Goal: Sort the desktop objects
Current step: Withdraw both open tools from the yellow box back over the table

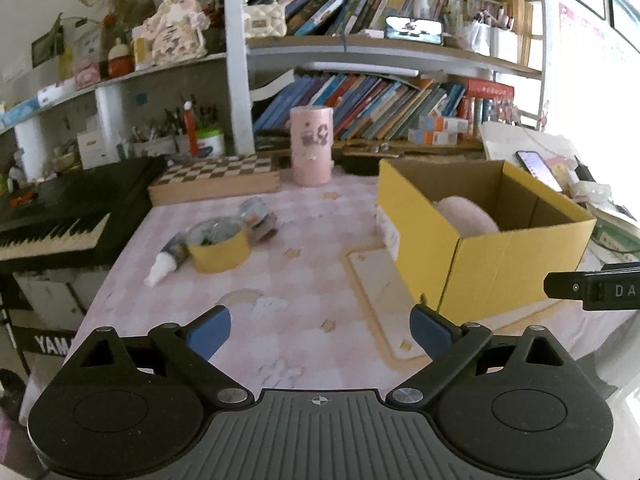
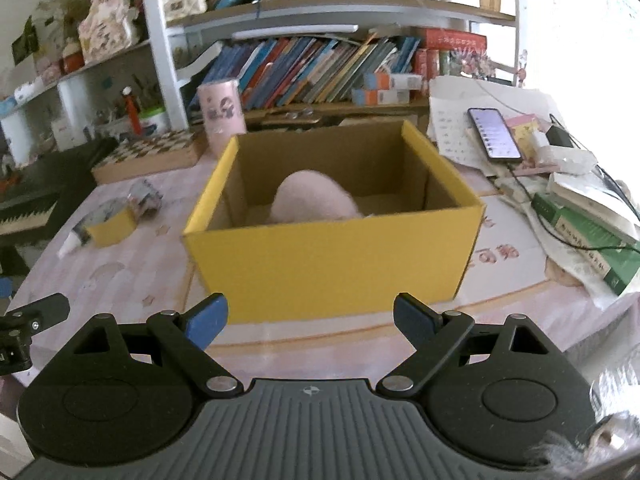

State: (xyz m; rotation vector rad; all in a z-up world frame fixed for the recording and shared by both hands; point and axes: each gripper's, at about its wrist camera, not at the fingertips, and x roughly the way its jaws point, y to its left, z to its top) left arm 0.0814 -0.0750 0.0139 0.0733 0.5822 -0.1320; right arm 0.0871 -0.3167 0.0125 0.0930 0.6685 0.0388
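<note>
A yellow cardboard box (image 2: 328, 264) stands open on the pink desk mat, with a pink plush thing (image 2: 312, 200) inside it. The box (image 1: 500, 264) and plush (image 1: 468, 216) also show in the left wrist view. Left of the box lie a yellow tape roll (image 1: 220, 250), a small white-capped tube (image 1: 166, 262) and a small snow globe (image 1: 258, 218). My left gripper (image 1: 320, 330) is open and empty over the mat, short of these. My right gripper (image 2: 310, 318) is open and empty in front of the box's near wall.
A pink cylinder (image 1: 312, 144) and a chessboard box (image 1: 216, 180) stand at the back. A black keyboard (image 1: 52, 216) lies at the left. A phone (image 2: 494, 132), papers, cables and green books (image 2: 588, 240) crowd the right side. Bookshelves rise behind.
</note>
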